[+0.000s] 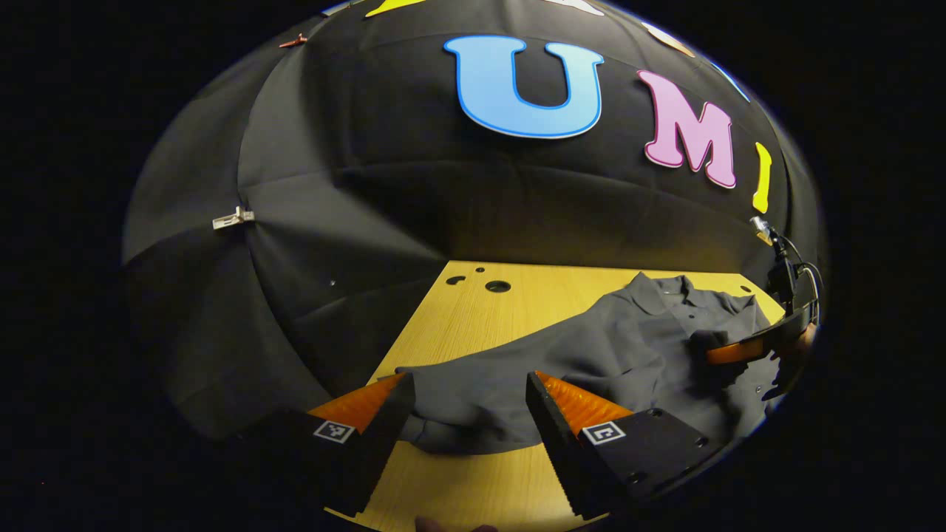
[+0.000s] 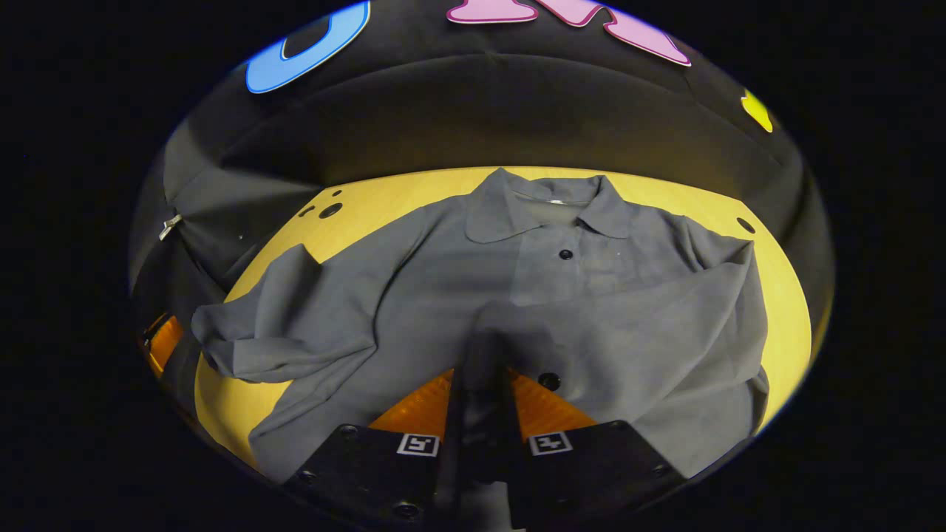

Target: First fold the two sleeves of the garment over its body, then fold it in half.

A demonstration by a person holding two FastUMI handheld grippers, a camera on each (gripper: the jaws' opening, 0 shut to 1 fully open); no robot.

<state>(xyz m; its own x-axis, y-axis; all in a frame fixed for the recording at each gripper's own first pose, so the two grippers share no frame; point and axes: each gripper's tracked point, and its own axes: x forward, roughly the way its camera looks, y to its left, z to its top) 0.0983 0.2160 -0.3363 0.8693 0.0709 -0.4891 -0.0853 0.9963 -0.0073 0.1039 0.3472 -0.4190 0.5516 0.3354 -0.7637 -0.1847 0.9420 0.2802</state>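
A grey collared shirt [image 2: 591, 295] lies face up on the yellow wooden table [image 2: 783, 310], collar [image 2: 547, 210] toward the booth wall. Its one sleeve [image 2: 665, 325] is drawn across the body, and my right gripper [image 2: 484, 377] is shut on that sleeve's cuff above the shirt's front buttons. The other sleeve [image 2: 281, 332] lies spread out to the side. In the left gripper view that sleeve's end [image 1: 458, 414] sits between the fingers of my left gripper [image 1: 467, 378], which is open around it. The right gripper [image 1: 739, 349] shows far off over the shirt [image 1: 628, 340].
The table [image 1: 473, 318] has a few holes [image 1: 497, 286] near its far left corner. Black cloth walls close in behind and to the left, with a small clip [image 1: 233, 219] on the cloth. Bare wood lies in front of the sleeve.
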